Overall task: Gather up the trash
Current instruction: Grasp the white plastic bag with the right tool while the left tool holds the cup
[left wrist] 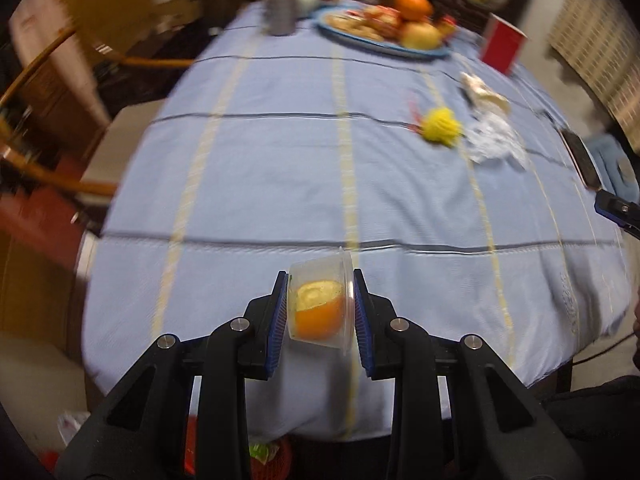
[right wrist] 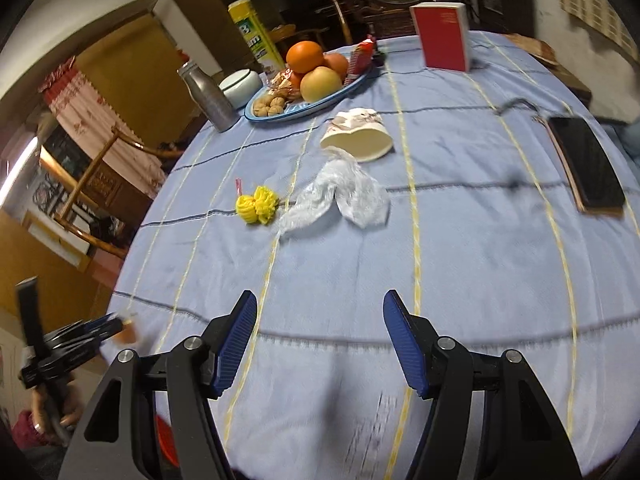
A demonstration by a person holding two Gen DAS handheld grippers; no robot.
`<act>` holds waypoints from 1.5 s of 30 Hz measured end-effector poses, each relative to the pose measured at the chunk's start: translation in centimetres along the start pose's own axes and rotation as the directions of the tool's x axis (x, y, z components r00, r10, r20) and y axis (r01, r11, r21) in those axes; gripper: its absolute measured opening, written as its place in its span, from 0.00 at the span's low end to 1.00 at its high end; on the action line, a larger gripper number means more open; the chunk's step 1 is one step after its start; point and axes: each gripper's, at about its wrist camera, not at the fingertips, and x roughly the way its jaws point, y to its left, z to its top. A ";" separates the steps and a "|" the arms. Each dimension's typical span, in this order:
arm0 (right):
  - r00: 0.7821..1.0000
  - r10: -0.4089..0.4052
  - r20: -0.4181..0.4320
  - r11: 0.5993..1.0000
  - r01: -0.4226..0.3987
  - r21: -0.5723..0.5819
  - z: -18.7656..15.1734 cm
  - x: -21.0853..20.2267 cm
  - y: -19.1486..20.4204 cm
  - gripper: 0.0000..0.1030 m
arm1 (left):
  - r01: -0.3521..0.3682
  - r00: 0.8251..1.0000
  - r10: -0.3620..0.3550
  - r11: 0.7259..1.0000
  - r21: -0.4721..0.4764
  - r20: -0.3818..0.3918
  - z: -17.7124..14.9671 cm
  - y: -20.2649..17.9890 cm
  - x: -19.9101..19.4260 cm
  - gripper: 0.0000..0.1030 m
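On table: fruit plate far, bottle left of it, box far right. Tipped cup mid, crumpled wrap nearer, mesh ball left of wrap, phone right.

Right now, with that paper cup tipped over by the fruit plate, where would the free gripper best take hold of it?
The paper cup lies on its side, its open mouth toward the crumpled plastic wrap. The open right gripper should probably come from above and pinch across the cup's middle, one finger on each side wall; the dented wall looks soft, so squeeze lightly.
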 end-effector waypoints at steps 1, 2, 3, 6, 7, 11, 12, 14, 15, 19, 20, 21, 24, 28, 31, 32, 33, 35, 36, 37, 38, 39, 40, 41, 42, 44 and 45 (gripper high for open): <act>1.000 -0.006 -0.001 1.000 0.006 -0.009 0.6 0.6 0.1 0.63 | -0.009 1.000 0.010 1.000 -0.022 0.006 -0.3 0.7 -0.5 0.31; 1.000 -0.016 -0.001 1.000 0.016 -0.018 1.5 1.3 0.2 0.63 | -0.023 1.000 0.024 0.998 -0.058 0.015 -0.7 1.8 -1.2 0.31; 1.000 -0.024 0.004 0.999 0.024 -0.025 2.4 2.0 0.3 0.63 | -0.032 0.999 0.034 0.996 -0.088 0.020 -1.0 2.5 -1.7 0.31; 0.999 -0.032 0.023 0.999 0.033 -0.023 4.7 3.7 0.4 0.65 | -0.058 0.997 0.065 0.982 -0.181 0.035 -2.3 4.6 -3.3 0.31; 0.999 -0.029 0.027 0.999 0.030 -0.022 5.4 4.3 0.4 0.65 | -0.071 0.996 0.081 0.976 -0.204 0.040 -2.7 5.0 -3.8 0.31; 1.000 -0.025 0.017 0.998 0.026 -0.053 7.9 7.0 1.0 0.67 | -0.129 0.988 0.148 0.945 -0.300 0.043 -4.8 6.1 -5.5 0.31; 0.999 -0.031 0.011 0.997 0.032 -0.065 8.3 7.8 1.1 0.67 | -0.143 0.986 0.164 0.936 -0.320 0.040 -5.4 6.2 -5.9 0.31; 0.999 -0.038 -0.008 0.996 0.037 -0.082 8.9 9.2 1.1 0.67 | -0.171 0.981 0.193 0.917 -0.360 0.028 -6.6 6.3 -6.6 0.31; 0.999 -0.042 -0.017 0.995 0.040 -0.089 9.1 10.0 1.1 0.67 | -0.180 0.979 0.204 0.909 -0.377 0.023 -7.2 6.4 -6.9 0.30; 0.996 -0.070 -0.054 0.991 0.063 -0.119 9.4 12.7 0.6 0.67 | -0.222 0.970 0.245 0.869 -0.442 -0.006 -9.1 6.2 -7.8 0.31; 0.995 -0.075 -0.064 0.991 0.066 -0.120 9.4 13.4 0.4 0.67 | -0.233 0.967 0.255 0.860 -0.453 -0.015 -9.6 6.1 -8.1 0.31; 0.994 -0.082 -0.071 0.990 0.073 -0.120 9.3 14.1 0.3 0.67 | -0.244 0.965 0.263 0.853 -0.462 -0.024 -10.0 6.0 -8.4 0.30; 0.992 -0.087 -0.093 0.989 0.074 -0.132 8.9 15.3 -0.1 0.37 | -0.254 0.963 0.268 0.842 -0.475 -0.038 -10.6 5.6 -8.7 0.31; 0.996 0.016 -0.085 0.995 -0.024 -0.093 8.9 13.3 -0.3 0.11 | -0.237 0.966 0.258 0.854 -0.464 -0.019 -9.7 5.1 -8.5 0.30; 0.995 0.089 0.056 0.983 -0.078 -0.164 10.4 7.0 1.3 0.11 | -0.197 0.974 0.228 0.878 -0.437 0.019 -7.9 4.6 -8.0 0.31; 0.991 0.101 0.090 0.978 -0.083 -0.189 10.8 5.2 1.8 0.11 | -0.172 0.978 0.206 0.891 -0.421 0.036 -6.9 4.3 -7.7 0.31; 0.985 0.116 0.124 0.974 -0.088 -0.210 11.1 3.1 2.2 0.11 | -0.151 0.981 0.186 0.902 -0.404 0.050 -5.9 4.0 -7.2 0.30; 0.975 0.133 0.178 0.969 -0.090 -0.232 11.3 -0.5 2.4 0.11 | -0.104 0.987 0.142 0.928 -0.358 0.081 -3.6 3.1 -6.4 0.31; 0.971 0.133 0.200 0.968 -0.085 -0.235 11.1 -1.9 2.5 0.11 | -0.079 0.988 0.117 0.941 -0.329 0.099 -2.4 2.4 -5.9 0.31; 0.966 0.130 0.222 0.969 -0.077 -0.233 10.9 -3.3 2.3 0.11 | -0.047 0.989 0.085 0.956 -0.291 0.117 -1.0 1.5 -5.4 0.31; 0.963 0.125 0.238 0.972 -0.070 -0.226 10.4 -4.6 2.0 0.11 | -0.026 0.990 0.061 0.965 -0.261 0.128 0.0 0.7 -5.1 0.31; 0.961 0.118 0.249 0.974 -0.063 -0.216 10.0 -5.6 1.6 0.11 | -0.008 0.990 0.041 0.972 -0.233 0.137 0.9 -0.1 -4.7 0.31; 0.961 0.107 0.256 0.977 -0.055 -0.205 9.4 -6.4 1.3 0.11 | 0.022 0.989 0.006 0.982 -0.186 0.148 2.2 -1.4 -4.2 0.31; 0.961 0.092 0.261 0.981 -0.043 -0.189 8.6 -7.2 0.7 0.11 | 0.041 0.988 -0.017 0.987 -0.157 0.153 2.9 -2.3 -3.9 0.31; 0.962 0.075 0.262 0.985 -0.030 -0.173 7.7 -7.9 0.1 0.11 | 0.064 0.987 -0.044 0.990 -0.123 0.158 3.7 -3.4 -3.5 0.31; 0.966 0.038 0.257 0.990 -0.001 -0.141 6.2 -8.8 -1.2 0.11 | 0.108 0.982 -0.098 0.993 -0.050 0.160 5.2 -6.0 -2.5 0.31; 0.967 0.022 0.254 0.992 0.010 -0.123 5.4 -9.2 -1.7 0.11 | 0.127 0.980 -0.123 0.992 -0.018 0.159 5.8 -7.1 -2.2 0.31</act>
